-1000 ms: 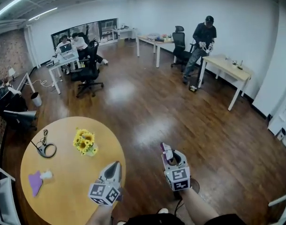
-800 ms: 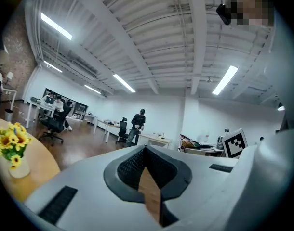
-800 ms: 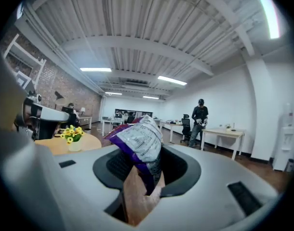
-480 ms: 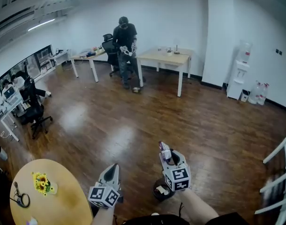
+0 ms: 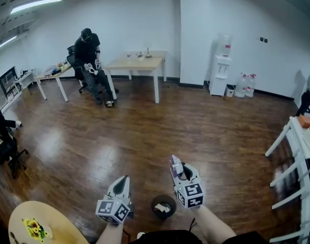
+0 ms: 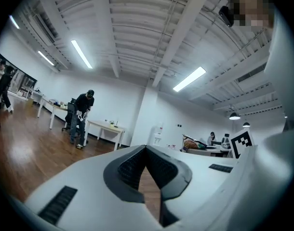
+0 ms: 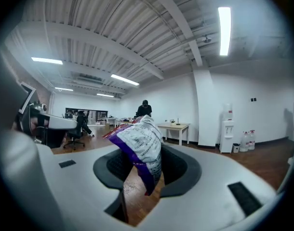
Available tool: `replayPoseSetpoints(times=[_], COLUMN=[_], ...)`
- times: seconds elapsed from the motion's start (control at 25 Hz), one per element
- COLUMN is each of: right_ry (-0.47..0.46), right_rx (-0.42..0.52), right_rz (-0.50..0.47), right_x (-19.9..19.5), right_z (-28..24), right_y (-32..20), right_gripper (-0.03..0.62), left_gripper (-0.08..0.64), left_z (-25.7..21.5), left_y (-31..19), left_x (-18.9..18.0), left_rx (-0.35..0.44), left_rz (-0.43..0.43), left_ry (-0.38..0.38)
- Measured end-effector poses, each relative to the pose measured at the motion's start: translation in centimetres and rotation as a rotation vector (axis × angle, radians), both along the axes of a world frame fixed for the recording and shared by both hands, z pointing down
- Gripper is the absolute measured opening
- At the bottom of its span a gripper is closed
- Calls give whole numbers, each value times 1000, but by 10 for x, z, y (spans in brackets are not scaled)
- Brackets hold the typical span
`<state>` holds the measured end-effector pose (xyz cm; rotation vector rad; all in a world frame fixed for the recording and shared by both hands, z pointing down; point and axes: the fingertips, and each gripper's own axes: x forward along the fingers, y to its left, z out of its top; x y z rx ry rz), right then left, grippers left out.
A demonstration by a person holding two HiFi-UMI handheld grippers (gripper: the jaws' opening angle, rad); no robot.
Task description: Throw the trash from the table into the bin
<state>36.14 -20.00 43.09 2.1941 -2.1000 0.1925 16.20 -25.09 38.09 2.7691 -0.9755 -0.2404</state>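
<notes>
Jutting upward, the wrapper (image 7: 143,147) sits pinched in the right hand-held gripper (image 7: 146,163).

I count 2 grippers: left gripper (image 5: 125,179) and right gripper (image 5: 176,162). I see 1 crumpled wrapper (image 7: 143,146), 1 black bin (image 5: 154,203), and 1 round table (image 5: 18,225) carrying 1 bunch of sunflowers (image 5: 33,228). Farther off on my feed there is 1 standing person (image 5: 90,55), 1 water dispenser (image 5: 222,65) and 2 water jugs (image 5: 242,86) beside it.
</notes>
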Motion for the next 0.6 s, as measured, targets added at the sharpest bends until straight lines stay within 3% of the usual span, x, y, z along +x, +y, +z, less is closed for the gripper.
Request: replayPoseSetpoints(times=[0.2,0.6], right_ry=[9,-42], right_rx=[-46,-240], right_rz=[4,-16], right_x=[-2,-23], right_z=[17,95], right_y=[5,9], right_gripper=[153,153], left_gripper=[2,2], left_z=[17,89], left_y=[0,9], left_x=[10,-1], left_rx=[-26,-208], left_rz=[39,37], left_ry=[-24,-105])
